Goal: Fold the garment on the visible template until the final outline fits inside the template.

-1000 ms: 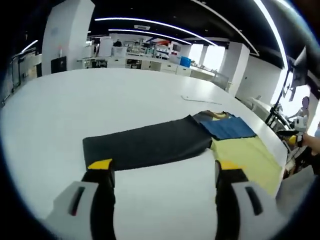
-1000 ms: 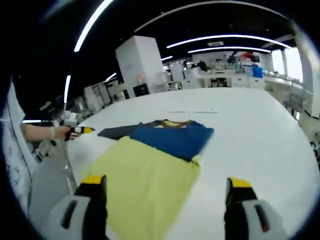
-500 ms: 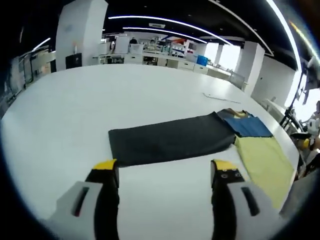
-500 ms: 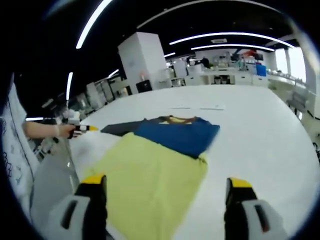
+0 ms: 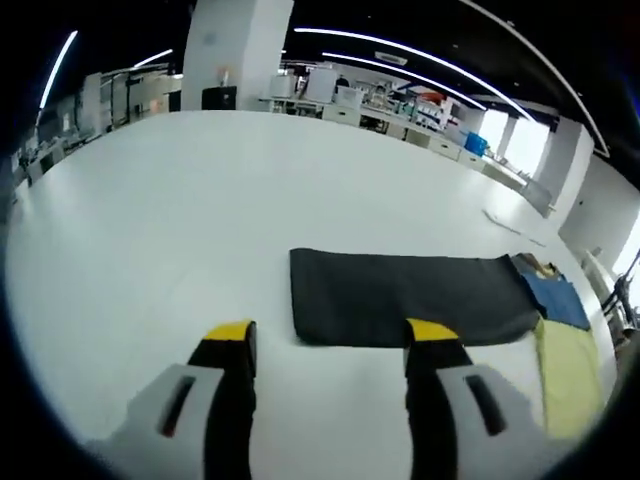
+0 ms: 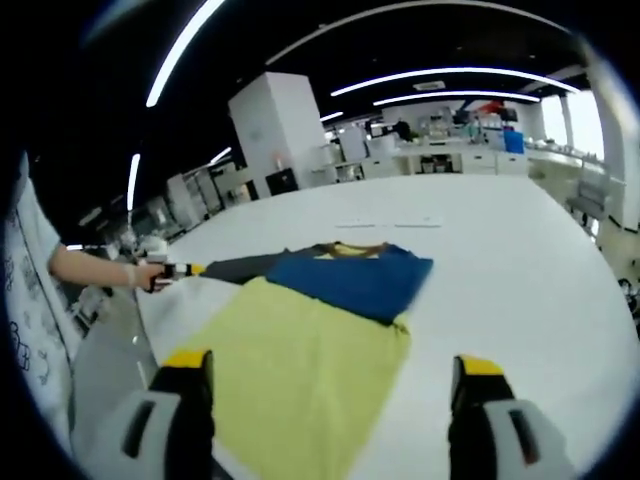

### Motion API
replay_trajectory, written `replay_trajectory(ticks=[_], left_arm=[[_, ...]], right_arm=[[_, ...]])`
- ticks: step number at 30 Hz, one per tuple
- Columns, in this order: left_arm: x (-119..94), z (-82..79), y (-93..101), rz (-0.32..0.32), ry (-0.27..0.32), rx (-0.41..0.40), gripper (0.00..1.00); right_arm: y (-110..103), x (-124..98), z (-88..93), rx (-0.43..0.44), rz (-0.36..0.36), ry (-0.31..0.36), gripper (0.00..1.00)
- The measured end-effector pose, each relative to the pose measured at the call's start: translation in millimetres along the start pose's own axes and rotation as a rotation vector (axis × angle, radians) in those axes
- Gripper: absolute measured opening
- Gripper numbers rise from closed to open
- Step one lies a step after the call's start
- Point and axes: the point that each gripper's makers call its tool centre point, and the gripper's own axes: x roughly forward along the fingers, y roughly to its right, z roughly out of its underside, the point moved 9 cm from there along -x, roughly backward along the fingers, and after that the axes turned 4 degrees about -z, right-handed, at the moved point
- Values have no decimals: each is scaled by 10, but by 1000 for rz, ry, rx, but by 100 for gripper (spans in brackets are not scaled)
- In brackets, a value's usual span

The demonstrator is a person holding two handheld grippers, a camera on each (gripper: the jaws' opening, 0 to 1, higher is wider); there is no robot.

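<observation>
A dark grey rectangular template (image 5: 410, 296) lies flat on the white table (image 5: 180, 200). To its right lies the garment, yellow (image 5: 566, 370) with a blue upper part (image 5: 560, 297). My left gripper (image 5: 328, 340) stands open just short of the template's near left corner, nothing between its yellow-tipped fingers (image 5: 228, 334). In the right gripper view the garment's yellow part (image 6: 300, 375) spreads in front of my open right gripper (image 6: 325, 370), the blue part (image 6: 352, 277) beyond it, and a strip of the template (image 6: 235, 266) at the far left. The left gripper (image 6: 185, 269), held in a hand, shows there.
The white table's edge (image 6: 150, 335) runs close on the left of the right gripper view, with floor below. Two thin strips (image 6: 390, 224) lie on the table beyond the garment. Benches, shelves and a white pillar (image 5: 240, 50) stand far behind.
The left gripper's view has swung left, so the template sits more centred and the garment lies further right. The right gripper stays open over the garment, hardly moved.
</observation>
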Motion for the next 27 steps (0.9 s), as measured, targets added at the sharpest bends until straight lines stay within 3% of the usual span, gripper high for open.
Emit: replay_trajectory(ticks=[10, 15, 20, 21, 23, 25, 27], left_arm=[[24, 29, 3, -32, -9, 16, 49], [16, 26, -41, -26, -46, -50, 18], [-12, -13, 22, 2, -45, -128, 24], [-36, -21, 17, 3, -44, -125, 21], [-66, -61, -15, 29, -12, -154, 2], [-81, -124, -10, 65, 11, -218, 0], [-151, -179, 67, 82, 25, -194, 0]], right_arm=[[-6, -34, 67, 21, 16, -8, 100], [-23, 3, 90, 34, 8, -10, 100], [-60, 53, 43, 0, 2, -25, 100], [-54, 50, 28, -1, -3, -18, 100], [-64, 50, 13, 9, -14, -4, 100], [-84, 58, 11, 12, -23, 11, 100], [-81, 79, 33, 19, -27, 8, 100]])
